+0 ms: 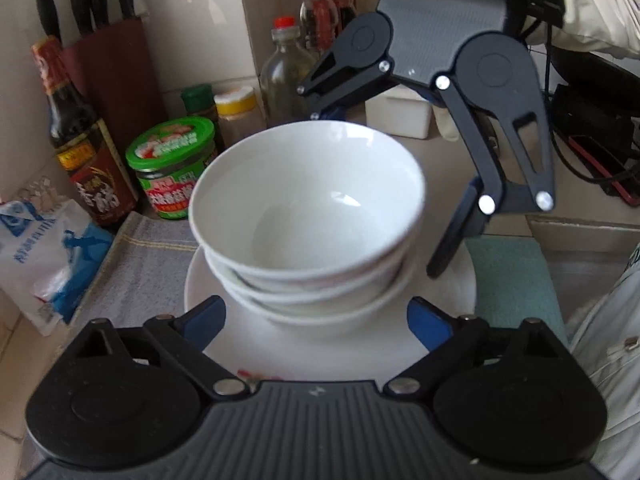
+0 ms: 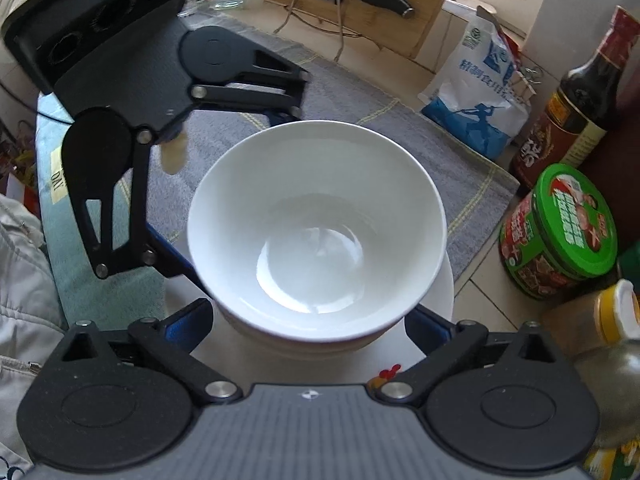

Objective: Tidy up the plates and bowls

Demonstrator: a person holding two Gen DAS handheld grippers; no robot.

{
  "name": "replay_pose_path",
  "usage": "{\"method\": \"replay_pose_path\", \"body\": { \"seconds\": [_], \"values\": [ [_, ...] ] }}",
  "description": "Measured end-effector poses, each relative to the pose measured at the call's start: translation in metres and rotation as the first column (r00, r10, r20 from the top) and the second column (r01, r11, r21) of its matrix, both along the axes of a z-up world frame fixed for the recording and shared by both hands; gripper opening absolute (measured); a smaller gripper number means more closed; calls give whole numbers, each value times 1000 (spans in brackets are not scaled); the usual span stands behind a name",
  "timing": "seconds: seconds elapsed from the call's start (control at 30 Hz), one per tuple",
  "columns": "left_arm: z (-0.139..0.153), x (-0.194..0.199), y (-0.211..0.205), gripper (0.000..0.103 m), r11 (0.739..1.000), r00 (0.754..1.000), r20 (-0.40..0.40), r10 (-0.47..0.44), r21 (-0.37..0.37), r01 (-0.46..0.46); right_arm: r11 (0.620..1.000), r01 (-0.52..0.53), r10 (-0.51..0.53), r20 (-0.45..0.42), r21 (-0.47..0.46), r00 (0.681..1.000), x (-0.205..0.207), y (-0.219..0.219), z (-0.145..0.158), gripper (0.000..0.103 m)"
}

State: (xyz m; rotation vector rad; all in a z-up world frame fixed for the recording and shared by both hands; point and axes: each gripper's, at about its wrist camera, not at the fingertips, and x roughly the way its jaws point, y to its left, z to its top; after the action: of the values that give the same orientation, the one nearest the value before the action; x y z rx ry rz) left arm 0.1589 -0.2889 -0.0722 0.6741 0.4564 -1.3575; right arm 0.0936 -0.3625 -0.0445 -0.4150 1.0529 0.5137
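Each hand-held gripper (image 1: 316,316) (image 2: 310,322) stands spread around the stacked bowls (image 1: 308,216): glazed, slippery, breakable, best gripped across the rim.

Three white bowls (image 1: 308,216) are nested one inside another, all upright, forming a short stack. The top bowl (image 2: 316,220) is plain glossy white, empty and clean, with a wide round rim and a small flat bottom that catches the light. The two lower bowls show only as thin rims and curved sides under it, the stack leaning a little so the rims are not quite even. The stack stands on a white plate (image 1: 460,280), which lies flat and reaches out past the bowls on every side. A small red mark (image 2: 390,371) shows on the plate's near edge. The plate rests on a grey cloth (image 2: 400,136) spread over the bench.
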Motion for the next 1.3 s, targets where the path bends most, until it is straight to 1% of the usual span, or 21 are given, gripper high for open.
{"method": "replay_pose_path", "body": {
  "seconds": [0.07, 0.1, 0.17, 0.23, 0.27, 0.3, 0.37, 0.4, 0.47, 0.53, 0.57, 0.63, 0.67, 0.73, 0.8, 0.83, 0.9, 0.93, 1.03, 1.13, 1.3],
  "values": [
    [4, -6, 16, 97, 999, 999, 30, 31, -40, -30, 998, 47, -46, 19, -41, 999, -8, 6, 2, 103],
    [6, -8, 25, 97, 996, 998, 31, 54, -68, -52, 995, 77, -76, 23, -60, 997, -12, 8, 2, 103],
    [13, -9, 45, 99, 987, 995, 0, 95, -129, -94, 982, 158, -154, 41, -106, 987, -17, 17, 2, 103],
    [20, -11, 66, 101, 972, 989, -49, 138, -187, -144, 951, 270, -262, 74, -151, 962, -23, 28, 4, 103],
    [23, -13, 77, 101, 961, 984, -64, 165, -214, -175, 928, 337, -327, 87, -157, 941, -27, 34, 5, 103],
    [26, -16, 85, 101, 951, 979, -69, 192, -233, -203, 901, 407, -396, 102, -150, 913, -30, 41, 6, 103],
    [31, -24, 100, 102, 927, 962, -61, 265, -258, -272, 821, 560, -551, 104, -113, 828, -36, 56, 5, 103],
    [34, -28, 107, 102, 915, 952, -62, 300, -264, -306, 773, 627, -620, 98, -98, 779, -39, 63, 5, 103],
    [39, -33, 115, 102, 884, 917, -81, 392, -242, -399, 645, 761, -755, 91, -67, 649, -47, 78, 5, 103],
    [45, -36, 124, 102, 854, 880, -112, 461, -212, -475, 524, 852, -847, 103, -6, 522, -61, 93, 9, 103],
    [48, -37, 129, 102, 842, 867, -130, 481, -207, -498, 481, 877, -871, 127, 25, 474, -67, 100, 12, 103],
    [56, -40, 141, 102, 817, 847, -171, 503, -224, -531, 402, 912, -904, 194, 85, 380, -82, 121, 22, 103],
    [60, -41, 147, 102, 808, 840, -177, 513, -229, -542, 374, 921, -913, 221, 110, 344, -88, 132, 26, 103],
    [68, -46, 154, 102, 792, 824, -167, 541, -230, -566, 324, 933, -925, 257, 157, 278, -102, 149, 35, 103],
    [75, -49, 159, 102, 787, 820, -158, 551, -230, -573, 285, 941, -934, 274, 184, 229, -110, 160, 41, 103],
    [77, -50, 160, 102, 785, 819, -155, 553, -231, -574, 269, 944, -935, 287, 192, 208, -113, 167, 44, 103],
    [82, -55, 164, 102, 785, 819, -142, 555, -235, -573, 247, 949, -934, 310, 196, 179, -116, 176, 47, 103],
    [85, -57, 165, 102, 782, 816, -133, 563, -233, -578, 238, 951, -932, 322, 199, 166, -118, 179, 50, 103],
    [89, -59, 165, 102, 774, 804, -115, 583, -221, -593, 225, 951, -928, 346, 214, 142, -121, 189, 53, 103],
    [89, -58, 167, 102, 763, 792, -118, 600, -215, -610, 224, 948, -923, 361, 225, 133, -122, 195, 56, 103],
    [90, -57, 168, 102, 750, 778, -116, 617, -211, -627, 236, 945, -916, 377, 227, 138, -119, 200, 59, 103]
  ]
}}
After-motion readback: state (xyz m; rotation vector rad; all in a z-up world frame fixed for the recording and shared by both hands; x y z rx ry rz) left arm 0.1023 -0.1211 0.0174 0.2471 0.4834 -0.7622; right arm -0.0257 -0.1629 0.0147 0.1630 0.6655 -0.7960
